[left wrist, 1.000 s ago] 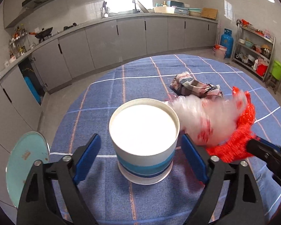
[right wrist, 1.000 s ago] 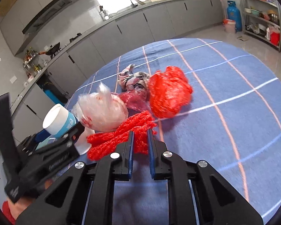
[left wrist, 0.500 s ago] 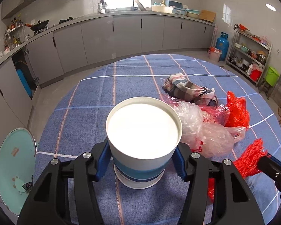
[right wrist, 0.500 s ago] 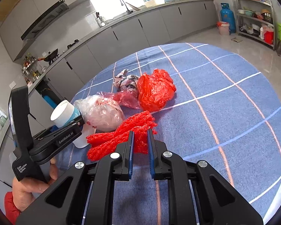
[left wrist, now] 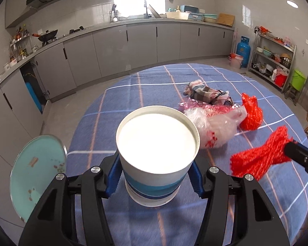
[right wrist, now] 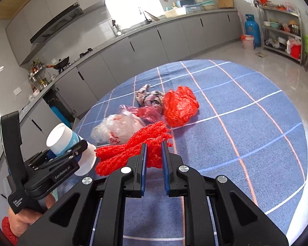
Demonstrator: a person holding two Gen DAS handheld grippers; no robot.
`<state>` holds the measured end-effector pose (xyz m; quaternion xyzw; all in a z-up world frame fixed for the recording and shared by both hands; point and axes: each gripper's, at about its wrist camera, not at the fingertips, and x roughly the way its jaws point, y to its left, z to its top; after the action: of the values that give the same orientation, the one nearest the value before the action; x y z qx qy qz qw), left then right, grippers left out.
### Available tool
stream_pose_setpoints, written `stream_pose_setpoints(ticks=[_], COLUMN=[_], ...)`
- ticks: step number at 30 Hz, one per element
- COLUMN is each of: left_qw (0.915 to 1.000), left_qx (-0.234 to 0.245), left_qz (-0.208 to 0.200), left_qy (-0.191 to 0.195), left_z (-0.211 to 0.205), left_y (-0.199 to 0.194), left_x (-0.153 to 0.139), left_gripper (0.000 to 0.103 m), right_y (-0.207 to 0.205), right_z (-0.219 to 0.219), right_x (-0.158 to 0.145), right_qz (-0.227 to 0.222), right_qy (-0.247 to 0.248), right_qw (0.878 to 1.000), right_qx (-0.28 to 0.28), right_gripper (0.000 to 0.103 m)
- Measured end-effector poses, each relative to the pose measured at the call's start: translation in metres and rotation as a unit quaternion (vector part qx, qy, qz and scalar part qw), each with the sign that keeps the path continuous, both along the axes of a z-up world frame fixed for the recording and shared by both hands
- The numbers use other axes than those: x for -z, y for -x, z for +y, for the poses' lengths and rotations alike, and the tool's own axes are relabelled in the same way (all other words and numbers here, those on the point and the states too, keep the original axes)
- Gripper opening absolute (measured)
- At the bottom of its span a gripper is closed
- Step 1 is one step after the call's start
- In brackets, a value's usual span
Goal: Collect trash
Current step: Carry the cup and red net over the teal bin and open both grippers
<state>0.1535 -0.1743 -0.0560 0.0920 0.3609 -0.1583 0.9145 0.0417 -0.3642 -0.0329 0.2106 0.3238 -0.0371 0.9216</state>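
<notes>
Left wrist view first, going left to right: one round teal lid [left wrist: 38, 175] stands off the edge of the bench [left wrist: 145, 90], which wears a blue checked cloth. Next comes one white paper cup [left wrist: 157, 153] with blue bands, sitting squarely between the blue pads of the left claw [left wrist: 154, 181]; the pads press its lower wall from both sides, so the claw is pinching it. Past the cup lie one crumpled clear plastic bag [left wrist: 214, 128] with red print, one plaid rag [left wrist: 208, 94] behind it, one thin pink-red film [left wrist: 211, 107] between those two, and one bunched red plastic bag [left wrist: 251, 114]. Nearest the right edge, one red mesh net [left wrist: 260, 157] hangs from the black tip of the other tool.

Right wrist view, same order: the left claw [right wrist: 71, 152] with the cup [right wrist: 60, 138] shows at far left, tilted. The clear bag [right wrist: 118, 128] lies beside it, then the red net [right wrist: 133, 150], whose right end sits between the blue pads of the right claw [right wrist: 154, 168]. Those pads are drawn close together with net strands pinched between them. Beyond lie the rag [right wrist: 148, 98] and the red bag [right wrist: 179, 105], touching each other on the bench [right wrist: 246, 123].
</notes>
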Motion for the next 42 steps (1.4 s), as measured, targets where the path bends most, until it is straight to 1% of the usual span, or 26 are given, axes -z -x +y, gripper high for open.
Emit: stream_pose_setpoints(ticks=[5,11,16,19,23,27,34,42], left_qw=[1.0000,0.9998,0.9995,0.9992,0.9986,0.9975,0.9943,0.9890], left_qx=[0.004,-0.005,-0.014,-0.021,-0.031,-0.051,-0.094,-0.138], left_qz=[0.003,0.002,-0.010,-0.018,-0.023,-0.027,-0.031,-0.036], left_qy=[0.006,0.018,0.026,0.028,0.036,0.041,0.040,0.040], left_z=[0.015,0.035,0.051,0.060,0.076,0.095,0.135,0.178], left_y=[0.016,0.024,0.033,0.037,0.037,0.037,0.033,0.028], left_x=[-0.003,-0.009,-0.018,-0.023,-0.030,-0.034,-0.033,-0.031], left_gripper=[0.056,0.057,0.057,0.057,0.057,0.057,0.057,0.057], right_y=[0.007,0.016,0.019,0.018,0.010,-0.002,-0.024,-0.050], right_z=[0.006,0.016,0.030,0.039,0.058,0.079,0.115,0.161], right_x=[-0.008,-0.022,-0.034,-0.040,-0.048,-0.049,-0.052,-0.048], right_qz=[-0.011,-0.031,-0.048,-0.057,-0.067,-0.069,-0.074,-0.066], right_qy=[0.002,0.008,0.026,0.027,0.033,0.037,0.038,0.047], right_qw=[1.000,0.999,0.998,0.998,0.996,0.994,0.991,0.987], right_qx=[-0.004,-0.009,-0.019,-0.028,-0.048,-0.070,-0.106,-0.139], right_gripper=[0.014,0.015,0.014,0.014,0.014,0.015,0.014,0.015])
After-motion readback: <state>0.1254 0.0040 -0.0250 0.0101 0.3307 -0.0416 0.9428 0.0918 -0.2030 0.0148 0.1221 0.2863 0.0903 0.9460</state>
